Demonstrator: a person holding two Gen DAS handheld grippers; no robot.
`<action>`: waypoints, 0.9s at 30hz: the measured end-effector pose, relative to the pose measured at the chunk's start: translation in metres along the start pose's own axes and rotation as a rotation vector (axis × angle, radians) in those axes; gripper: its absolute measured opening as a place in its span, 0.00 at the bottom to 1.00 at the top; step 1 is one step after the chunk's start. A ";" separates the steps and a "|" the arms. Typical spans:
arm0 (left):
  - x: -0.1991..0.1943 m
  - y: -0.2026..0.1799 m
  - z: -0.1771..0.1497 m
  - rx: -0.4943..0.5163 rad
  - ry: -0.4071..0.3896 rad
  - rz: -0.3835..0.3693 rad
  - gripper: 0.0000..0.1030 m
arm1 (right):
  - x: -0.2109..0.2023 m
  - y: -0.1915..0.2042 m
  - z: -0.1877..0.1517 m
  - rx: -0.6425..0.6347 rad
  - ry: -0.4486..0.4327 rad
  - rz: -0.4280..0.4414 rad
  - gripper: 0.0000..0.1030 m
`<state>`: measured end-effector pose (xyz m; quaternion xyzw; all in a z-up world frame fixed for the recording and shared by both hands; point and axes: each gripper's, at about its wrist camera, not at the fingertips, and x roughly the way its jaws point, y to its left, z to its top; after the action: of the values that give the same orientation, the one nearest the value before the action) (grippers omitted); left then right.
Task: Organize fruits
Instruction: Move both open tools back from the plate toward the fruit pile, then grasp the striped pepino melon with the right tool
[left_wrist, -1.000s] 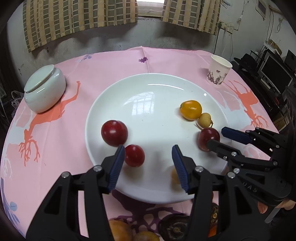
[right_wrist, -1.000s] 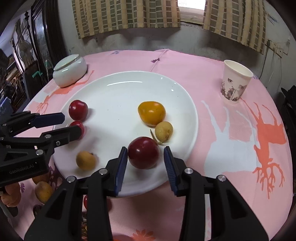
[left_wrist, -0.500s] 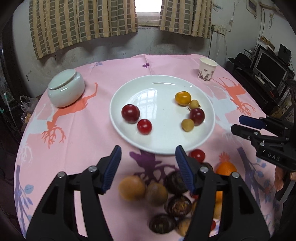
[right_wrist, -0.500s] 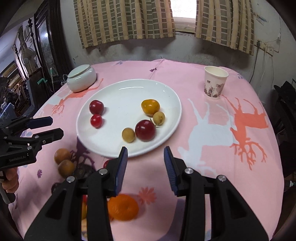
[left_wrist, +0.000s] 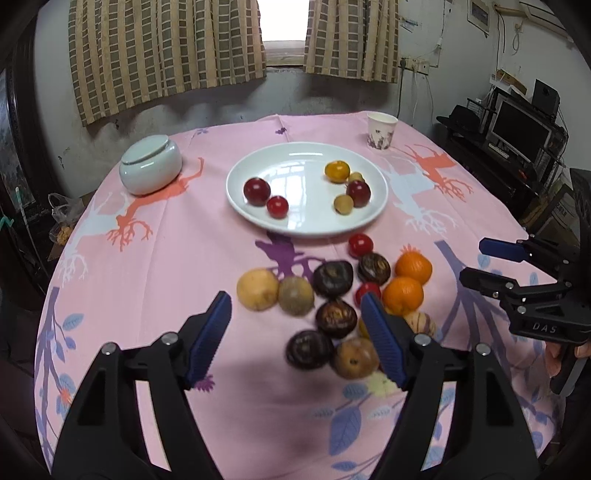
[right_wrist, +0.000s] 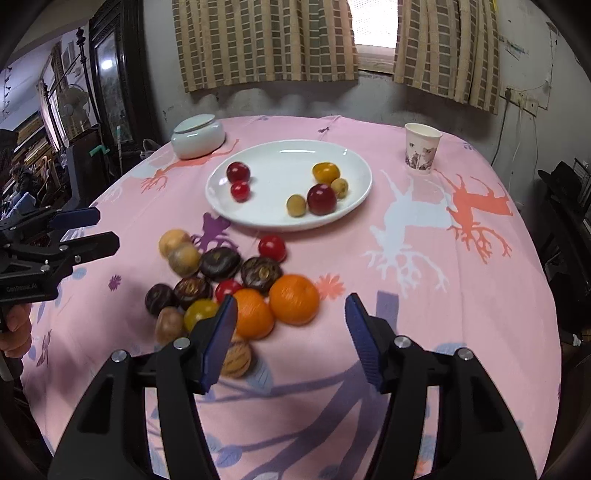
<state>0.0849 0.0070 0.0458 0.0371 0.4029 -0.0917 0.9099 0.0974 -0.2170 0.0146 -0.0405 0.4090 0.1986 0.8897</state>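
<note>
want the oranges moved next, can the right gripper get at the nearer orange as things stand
Probably yes. The right gripper is open and empty, and the nearer orange sits just ahead of its left finger, top exposed. The second orange and a yellow fruit crowd its sides, so a clean grasp may be tight.

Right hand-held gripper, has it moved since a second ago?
Yes. The right hand-held gripper pulled back from the white plate, now over the tablecloth near the oranges.

Left tool (left_wrist: 295, 339) gaping above piled fruit (left_wrist: 332, 295), white plate (left_wrist: 306, 221) beyond — six fruits on it
</note>
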 end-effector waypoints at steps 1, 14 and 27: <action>0.000 0.000 -0.006 -0.004 0.003 -0.001 0.73 | -0.001 0.002 -0.003 0.001 0.001 0.008 0.59; 0.009 0.003 -0.044 -0.070 0.050 -0.013 0.76 | 0.006 0.008 -0.030 0.040 0.043 0.027 0.59; 0.031 0.001 -0.056 -0.081 0.086 -0.032 0.78 | 0.033 0.016 -0.032 0.024 0.112 0.057 0.59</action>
<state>0.0648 0.0112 -0.0148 -0.0024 0.4455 -0.0880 0.8909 0.0876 -0.1996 -0.0298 -0.0292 0.4617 0.2162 0.8598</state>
